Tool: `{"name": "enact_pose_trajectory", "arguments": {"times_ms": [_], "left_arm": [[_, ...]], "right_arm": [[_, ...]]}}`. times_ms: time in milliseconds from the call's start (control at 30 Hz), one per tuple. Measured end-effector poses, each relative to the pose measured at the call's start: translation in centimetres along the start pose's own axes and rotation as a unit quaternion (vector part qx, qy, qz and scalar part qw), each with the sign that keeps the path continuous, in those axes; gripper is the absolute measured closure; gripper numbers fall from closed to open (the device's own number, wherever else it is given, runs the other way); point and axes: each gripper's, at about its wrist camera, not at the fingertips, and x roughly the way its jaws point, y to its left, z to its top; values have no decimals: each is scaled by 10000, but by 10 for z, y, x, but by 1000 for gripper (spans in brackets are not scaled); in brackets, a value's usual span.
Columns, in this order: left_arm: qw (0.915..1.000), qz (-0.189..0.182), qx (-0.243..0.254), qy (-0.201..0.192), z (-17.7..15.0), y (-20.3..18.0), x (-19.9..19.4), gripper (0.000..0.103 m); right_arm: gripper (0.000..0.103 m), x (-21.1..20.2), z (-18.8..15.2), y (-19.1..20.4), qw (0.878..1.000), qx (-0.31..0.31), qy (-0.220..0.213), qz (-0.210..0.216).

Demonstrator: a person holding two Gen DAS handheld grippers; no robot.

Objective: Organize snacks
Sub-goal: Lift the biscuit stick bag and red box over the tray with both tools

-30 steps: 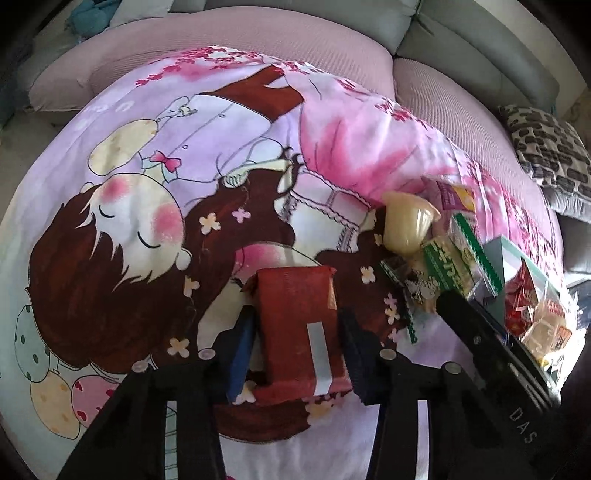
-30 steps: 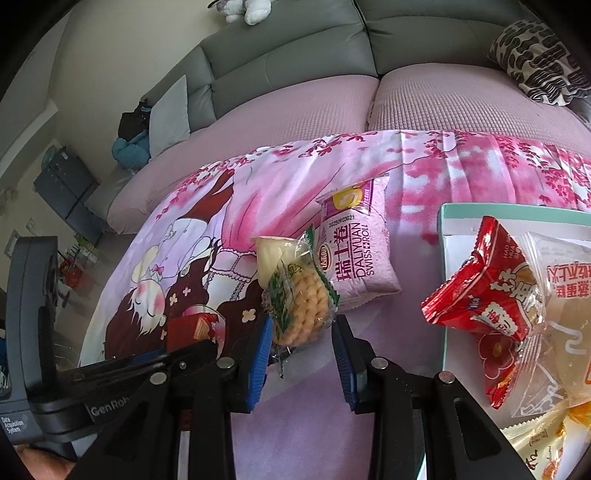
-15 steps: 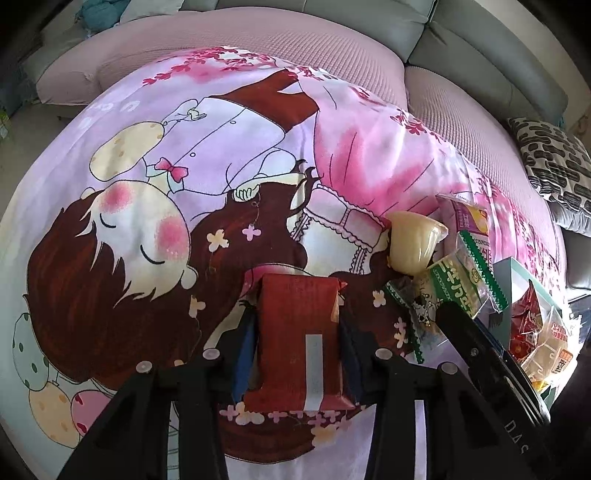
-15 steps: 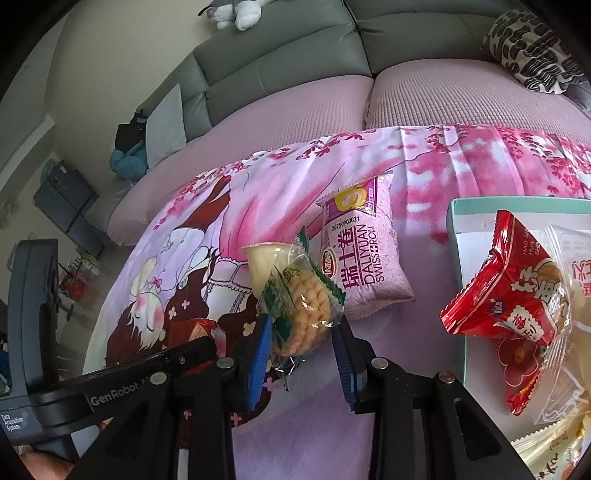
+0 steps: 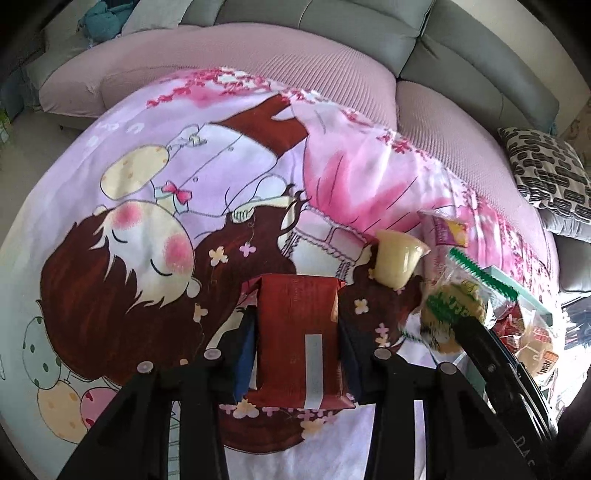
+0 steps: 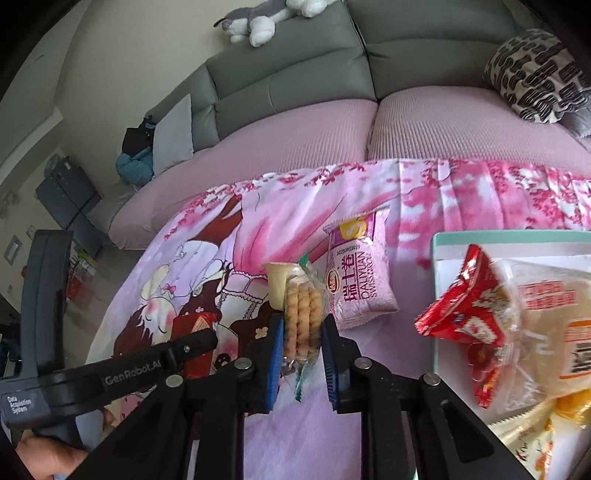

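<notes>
My left gripper (image 5: pixel 295 332) is shut on a dark red snack pack (image 5: pixel 299 295) that rests on the cartoon-print blanket (image 5: pixel 147 184). My right gripper (image 6: pixel 303 325) is shut on a clear packet of round biscuits (image 6: pixel 303 306) with green edges, held on edge just above the blanket. Behind the packet stands a pale yellow jelly cup (image 6: pixel 277 280), and a pink Swiss-roll packet (image 6: pixel 358 280) lies beside it. In the left wrist view the biscuit packet (image 5: pixel 450 310) shows at the right, with the jelly cup (image 5: pixel 399 258) to its left. The red pack (image 6: pixel 195 325) also shows in the right wrist view.
A teal-rimmed white tray (image 6: pixel 480 236) at the right holds a red snack bag (image 6: pixel 465 314) and a clear bread packet (image 6: pixel 546 314). The blanket lies on a pink sofa seat (image 6: pixel 443 122) with a grey backrest, a patterned pillow (image 6: pixel 535 74) and a plush toy (image 6: pixel 266 22).
The right gripper's jaws closed onto the biscuit packet, which turned on edge and rose slightly. The left gripper narrowed a little on the red pack and stayed in place.
</notes>
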Motion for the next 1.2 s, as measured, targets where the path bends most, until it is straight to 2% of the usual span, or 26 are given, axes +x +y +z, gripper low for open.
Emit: {"name": "enact_pose_trajectory", "arguments": {"times_ms": [433, 733, 967, 1200], "left_arm": [[9981, -174, 274, -514, 1, -28, -40, 61], [9919, -615, 690, -872, -2, -69, -73, 61], [9847, -886, 1194, -903, -14, -111, -81, 61], [9774, -1010, 1726, -691, -33, -153, -73, 61]], "right_arm": [[83, -58, 1, -11, 9986, 34, -521, -93], [82, -116, 8, -31, 9929, 123, -1139, -307], [82, -167, 9, -70, 9817, 390, -1625, -911], [83, -202, 6, -119, 9663, 881, -1828, -1587]]}}
